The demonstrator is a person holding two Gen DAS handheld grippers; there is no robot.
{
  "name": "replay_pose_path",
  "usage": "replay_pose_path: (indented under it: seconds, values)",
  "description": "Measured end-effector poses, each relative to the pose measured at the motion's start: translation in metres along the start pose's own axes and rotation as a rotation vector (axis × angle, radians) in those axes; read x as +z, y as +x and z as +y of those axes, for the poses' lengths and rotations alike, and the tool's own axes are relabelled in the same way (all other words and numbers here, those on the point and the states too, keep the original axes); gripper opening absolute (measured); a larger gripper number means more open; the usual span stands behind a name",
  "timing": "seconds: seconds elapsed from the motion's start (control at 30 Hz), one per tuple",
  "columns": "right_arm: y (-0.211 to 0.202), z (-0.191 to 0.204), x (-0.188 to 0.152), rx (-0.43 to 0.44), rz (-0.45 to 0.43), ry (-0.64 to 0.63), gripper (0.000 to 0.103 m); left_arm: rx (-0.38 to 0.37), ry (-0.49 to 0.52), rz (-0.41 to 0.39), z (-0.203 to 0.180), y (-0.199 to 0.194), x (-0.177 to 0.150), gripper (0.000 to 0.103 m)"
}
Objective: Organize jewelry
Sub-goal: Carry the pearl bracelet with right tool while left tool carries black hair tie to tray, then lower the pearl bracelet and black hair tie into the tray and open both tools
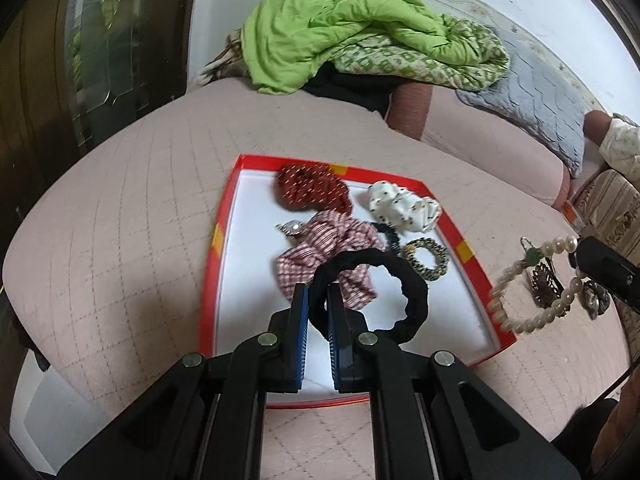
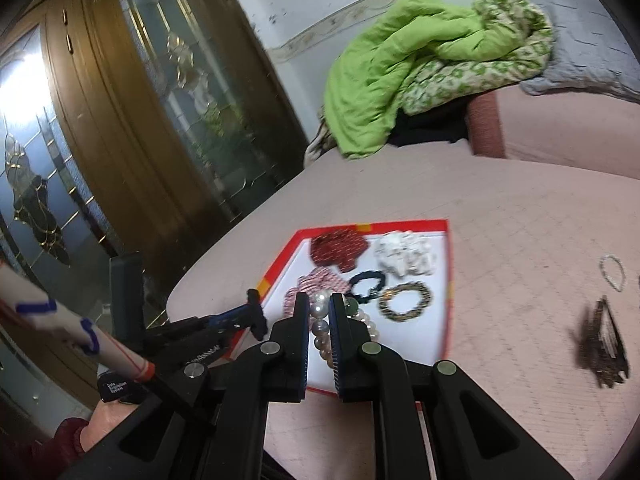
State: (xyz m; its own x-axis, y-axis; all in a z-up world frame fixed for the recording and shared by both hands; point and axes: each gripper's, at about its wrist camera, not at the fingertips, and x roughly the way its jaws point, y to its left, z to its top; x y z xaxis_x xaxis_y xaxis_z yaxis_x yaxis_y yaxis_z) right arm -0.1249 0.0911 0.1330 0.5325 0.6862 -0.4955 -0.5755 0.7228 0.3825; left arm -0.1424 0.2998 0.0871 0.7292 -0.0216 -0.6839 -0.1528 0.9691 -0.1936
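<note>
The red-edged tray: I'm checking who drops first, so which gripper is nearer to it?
Left. The left gripper, holding the black scrunchie, hangs over the tray; the right gripper, holding the pearl bracelet, is just past its right edge.

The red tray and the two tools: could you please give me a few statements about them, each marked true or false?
1. The left tool is shut on a black scrunchie. True.
2. The right tool holds nothing. False: it is shut on a pearl bracelet.
3. A white scrunchie lies in the red tray. True.
4. The tray sits on a wooden floor. False: it sits on a pink quilted cover.
5. A green blanket is heaped beyond the tray. True.
</note>
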Motion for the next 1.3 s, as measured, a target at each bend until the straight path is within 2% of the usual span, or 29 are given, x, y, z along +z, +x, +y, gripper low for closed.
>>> replay_pose_path:
  seconds: [0.4,0.73,1.3]
  values:
    - [0.048,0.032,0.001,0.053,0.067,-0.023,0.010,0.017,-0.012,0.053,0.012,0.013,-0.009,0.009]
    - [0.069,0.016,-0.011,0.046,0.120,0.023,0.010,0.052,0.012,0.083,0.007,0.023,-0.011,0.009]
    - [0.075,0.007,-0.016,0.043,0.134,0.048,0.010,0.072,0.016,0.111,0.008,0.032,-0.012,0.009]
